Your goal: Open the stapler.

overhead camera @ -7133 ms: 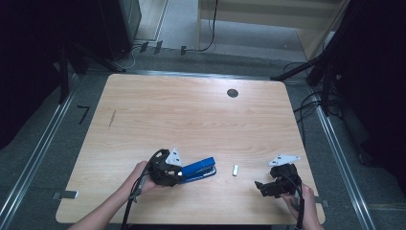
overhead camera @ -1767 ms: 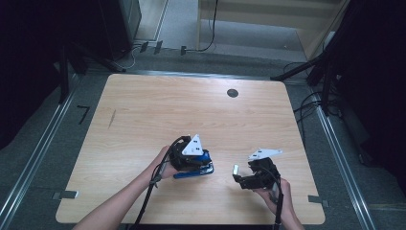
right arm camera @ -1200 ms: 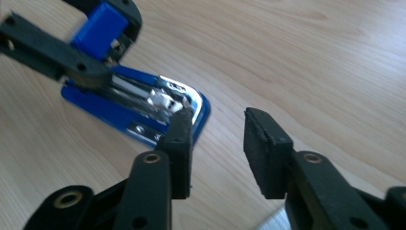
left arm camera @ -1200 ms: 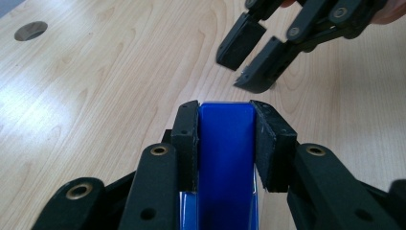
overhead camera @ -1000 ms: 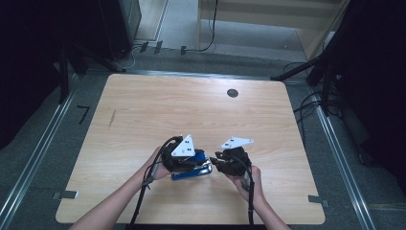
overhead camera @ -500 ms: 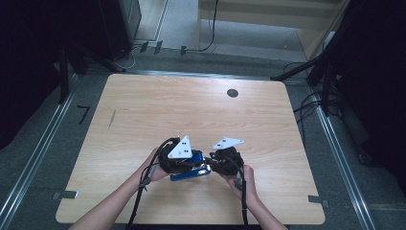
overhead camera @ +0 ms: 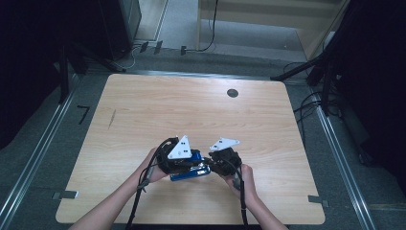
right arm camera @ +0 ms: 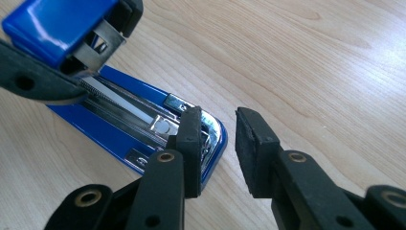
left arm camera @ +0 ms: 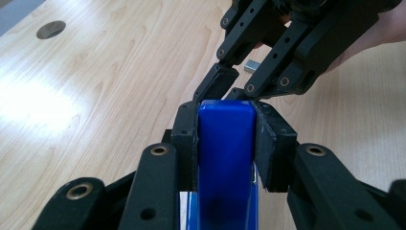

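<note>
While the left gripper [left arm camera: 225, 143] is clamping the stapler [left arm camera: 225, 158] lid, the right gripper [right arm camera: 218, 148] is hovering with jaws apart at its base.

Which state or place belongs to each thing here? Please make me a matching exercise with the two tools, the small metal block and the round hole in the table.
Things:
1. left tool
2. right tool
3. small metal block
4. round hole

States or places:
A. shut on the lifted top of the blue stapler
B. in the far part of the table
C. open, at the front end of the stapler's base
D. lies loose on the wood, beyond the tools

Pairs: 1-A, 2-C, 3-D, 4-B
</note>
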{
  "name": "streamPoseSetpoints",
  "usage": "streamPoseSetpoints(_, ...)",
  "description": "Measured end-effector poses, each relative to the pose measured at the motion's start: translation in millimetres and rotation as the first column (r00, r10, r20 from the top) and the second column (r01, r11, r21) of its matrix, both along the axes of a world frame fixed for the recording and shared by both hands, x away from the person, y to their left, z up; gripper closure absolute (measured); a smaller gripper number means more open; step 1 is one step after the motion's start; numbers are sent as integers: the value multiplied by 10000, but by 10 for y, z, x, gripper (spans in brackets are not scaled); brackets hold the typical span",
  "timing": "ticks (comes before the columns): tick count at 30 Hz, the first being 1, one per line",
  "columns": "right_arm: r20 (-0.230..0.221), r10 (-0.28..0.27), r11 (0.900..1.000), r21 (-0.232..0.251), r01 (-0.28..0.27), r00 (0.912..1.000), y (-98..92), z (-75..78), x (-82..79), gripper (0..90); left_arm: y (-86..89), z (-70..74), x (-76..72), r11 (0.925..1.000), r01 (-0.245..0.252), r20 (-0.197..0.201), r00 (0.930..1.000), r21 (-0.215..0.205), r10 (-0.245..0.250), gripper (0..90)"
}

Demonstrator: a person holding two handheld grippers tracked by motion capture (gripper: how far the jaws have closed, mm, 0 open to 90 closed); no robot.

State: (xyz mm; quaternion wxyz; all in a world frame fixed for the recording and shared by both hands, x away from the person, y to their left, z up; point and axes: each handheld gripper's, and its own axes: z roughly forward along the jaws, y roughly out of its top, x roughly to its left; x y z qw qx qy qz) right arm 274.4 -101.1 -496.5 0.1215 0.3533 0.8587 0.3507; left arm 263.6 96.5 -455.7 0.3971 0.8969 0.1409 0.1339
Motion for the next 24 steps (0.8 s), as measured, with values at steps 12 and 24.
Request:
streamPoseSetpoints(12, -105, 164, 9994, -319, -167, 9998, 28, -4, 22, 756, 97, 62, -43, 9998, -219, 95, 9997, -17, 219, 663)
streamPoseSetpoints(24, -135, 298, 9965, -771, -307, 9995, 79, -12, 21, 801, 183, 111, -81, 9994, -351, 93, 9993, 24, 351, 662)
